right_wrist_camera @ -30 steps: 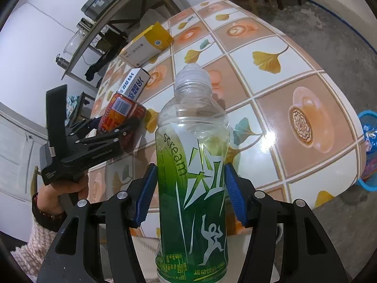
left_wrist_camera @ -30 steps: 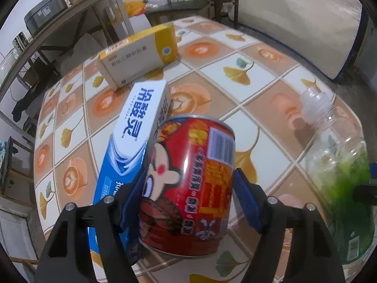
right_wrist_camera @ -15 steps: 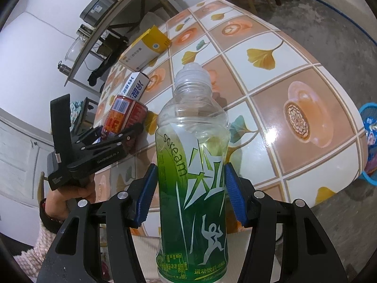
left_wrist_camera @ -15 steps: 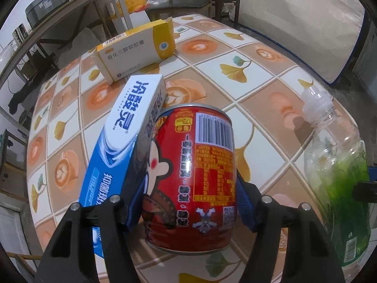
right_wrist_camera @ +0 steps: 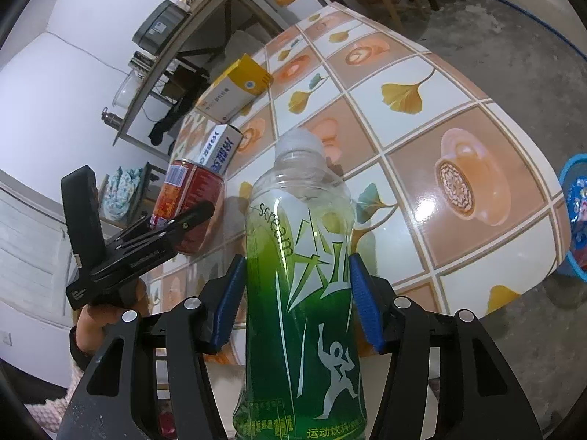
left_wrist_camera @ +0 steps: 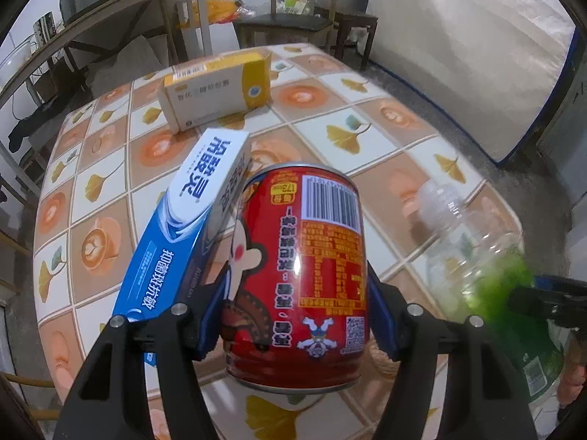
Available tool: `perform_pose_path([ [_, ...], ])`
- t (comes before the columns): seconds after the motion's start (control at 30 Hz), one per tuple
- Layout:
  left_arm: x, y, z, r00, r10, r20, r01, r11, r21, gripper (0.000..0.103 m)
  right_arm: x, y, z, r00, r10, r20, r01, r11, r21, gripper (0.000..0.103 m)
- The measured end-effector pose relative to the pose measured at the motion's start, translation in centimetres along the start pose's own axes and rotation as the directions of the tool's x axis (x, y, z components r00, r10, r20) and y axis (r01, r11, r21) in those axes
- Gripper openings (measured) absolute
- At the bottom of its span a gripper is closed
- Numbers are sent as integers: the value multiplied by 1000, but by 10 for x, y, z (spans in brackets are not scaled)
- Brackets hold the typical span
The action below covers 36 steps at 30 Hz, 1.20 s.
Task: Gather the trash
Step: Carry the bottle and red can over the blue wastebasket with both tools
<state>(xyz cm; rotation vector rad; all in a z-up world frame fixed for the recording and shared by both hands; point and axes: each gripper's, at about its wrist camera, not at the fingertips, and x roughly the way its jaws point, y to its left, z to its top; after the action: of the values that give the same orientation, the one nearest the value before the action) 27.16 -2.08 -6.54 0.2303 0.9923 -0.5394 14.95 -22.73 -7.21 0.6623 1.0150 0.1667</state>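
Observation:
My left gripper is shut on a red drink can and holds it above the tiled table. The can and left gripper also show in the right wrist view, the can at the left. My right gripper is shut on a clear plastic bottle with a green label, held upright over the table's near edge. The bottle shows at the right of the left wrist view. A blue and white toothpaste box lies beside the can. A yellow and white box stands farther back.
A blue bin with trash in it stands on the floor past the table's right edge. A chair and a long side table with a printer stand behind. A mattress leans at the right.
The left gripper has lifted the red can off the table and turned it, barcode now facing me. The right gripper has raised the bottle a little and moved back.

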Motion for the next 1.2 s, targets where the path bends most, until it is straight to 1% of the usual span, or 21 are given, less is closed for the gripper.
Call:
perform_pose_path([
  [0.2, -14, -10, -1, 998, -44, 35, 46, 998, -47, 64, -10, 2, -3, 999, 37, 33, -37, 999, -2, 53],
  [0.37, -18, -19, -2, 998, -56, 35, 58, 995, -80, 64, -15, -3, -5, 996, 76, 52, -76, 997, 10, 53],
  [0.5, -29, -26, -1, 997, -62, 54, 67, 993, -97, 64, -28, -11, -5, 990, 112, 85, -114, 993, 17, 53],
  [0.63, -38, -46, 4, 995, -71, 77, 76, 994, -73, 64, -47, -26, -6, 982, 135, 130, -141, 989, 38, 53],
  [0.7, -42, -63, 8, 992, -85, 90, 89, 995, -46, 64, -64, -41, -7, 976, 143, 164, -154, 986, 59, 53],
  [0.77, -43, -83, 14, 988, -117, 98, 120, 993, -21, 64, -82, -56, -10, 970, 137, 200, -156, 985, 79, 53],
  [0.83, -41, -110, 21, 981, -170, 98, 170, 985, 12, 64, -103, -74, -14, 963, 113, 244, -142, 985, 103, 52],
  [0.9, -36, -145, 30, 970, -225, 88, 220, 973, 65, 64, -125, -95, -17, 955, 77, 287, -120, 984, 135, 52],
  [0.97, -31, -175, 37, 961, -264, 76, 255, 960, 112, 64, -150, -122, -25, 943, 13, 332, -76, 981, 177, 53],
  [1.0, -26, -197, 41, 952, -299, 60, 288, 946, 146, 64, -159, -135, -28, 938, -22, 347, -50, 979, 200, 53],
  [1.03, -21, -216, 43, 943, -331, 39, 320, 932, 172, 64, -171, -156, -34, 930, -77, 359, -14, 970, 244, 53],
  [1.07, -15, -234, 46, 933, -359, 15, 349, 917, 193, 64, -177, -171, -38, 926, -108, 361, 3, 960, 279, 53],
  [1.1, -3, -261, 49, 917, -398, -29, 394, 892, 219, 64, -181, -185, -42, 924, -130, 361, 13, 951, 310, 53],
  [1.13, 7, -279, 50, 905, -420, -65, 423, 877, 228, 64, -187, -208, -48, 920, -164, 356, 25, 931, 364, 53],
  [1.17, 16, -293, 52, 894, -437, -97, 448, 865, 228, 64, -190, -223, -52, 918, -186, 351, 33, 917, 398, 53],
  [1.2, 32, -315, 53, 874, -463, -148, 486, 846, 220, 64, -191, -235, -55, 916, -205, 344, 42, 903, 427, 53],
])
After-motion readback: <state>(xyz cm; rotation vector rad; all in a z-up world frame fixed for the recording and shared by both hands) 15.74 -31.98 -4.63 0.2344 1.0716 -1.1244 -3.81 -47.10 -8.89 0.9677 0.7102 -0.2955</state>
